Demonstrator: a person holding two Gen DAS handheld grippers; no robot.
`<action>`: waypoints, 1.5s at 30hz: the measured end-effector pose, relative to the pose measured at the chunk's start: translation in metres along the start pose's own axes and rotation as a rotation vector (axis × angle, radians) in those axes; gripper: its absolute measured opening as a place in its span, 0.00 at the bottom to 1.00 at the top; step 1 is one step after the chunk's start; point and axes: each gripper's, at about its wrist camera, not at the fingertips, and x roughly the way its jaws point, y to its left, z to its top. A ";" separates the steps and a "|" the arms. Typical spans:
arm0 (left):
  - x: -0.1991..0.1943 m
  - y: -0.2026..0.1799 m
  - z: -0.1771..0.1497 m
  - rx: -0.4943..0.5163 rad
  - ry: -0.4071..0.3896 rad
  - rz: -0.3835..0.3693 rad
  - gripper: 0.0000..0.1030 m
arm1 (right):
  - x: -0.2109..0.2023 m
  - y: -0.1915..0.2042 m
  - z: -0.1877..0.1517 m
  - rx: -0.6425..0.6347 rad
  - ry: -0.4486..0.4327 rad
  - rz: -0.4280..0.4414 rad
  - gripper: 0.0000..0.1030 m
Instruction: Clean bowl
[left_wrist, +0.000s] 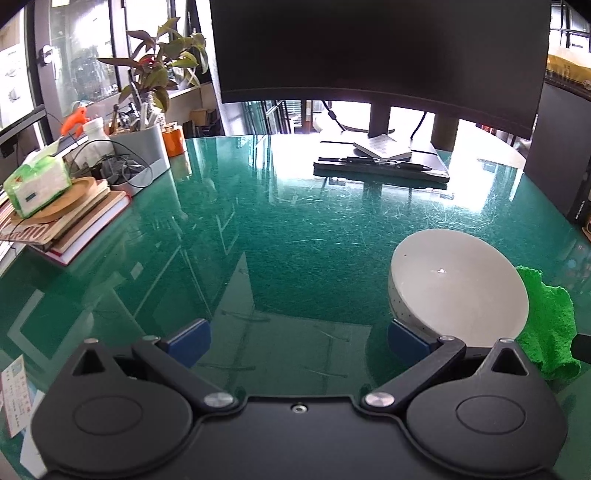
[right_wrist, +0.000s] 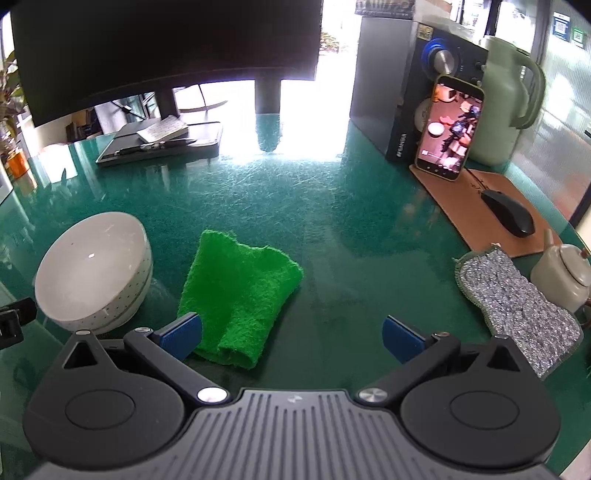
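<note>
A white bowl with a dotted outer wall stands on the green glass table; it also shows in the right wrist view at the left. A folded green cloth lies just right of the bowl; its edge shows in the left wrist view. My left gripper is open and empty, its right finger close beside the bowl's near wall. My right gripper is open and empty, its left finger over the cloth's near edge.
A silver scouring pad and a small teapot lie at the right. A phone, mouse, speaker and green jug stand at the back right. A monitor and a notebook with pens stand behind. Books, tissues and plant are left.
</note>
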 end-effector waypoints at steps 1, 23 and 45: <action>-0.001 0.000 0.000 0.003 0.002 0.002 1.00 | -0.001 0.000 0.000 -0.004 -0.006 0.011 1.00; -0.012 0.004 0.001 0.000 -0.043 -0.125 1.00 | 0.010 -0.025 -0.010 0.131 -0.040 0.119 0.90; -0.028 0.004 0.013 0.041 -0.169 -0.165 1.00 | 0.000 0.000 -0.005 0.015 -0.133 0.057 1.00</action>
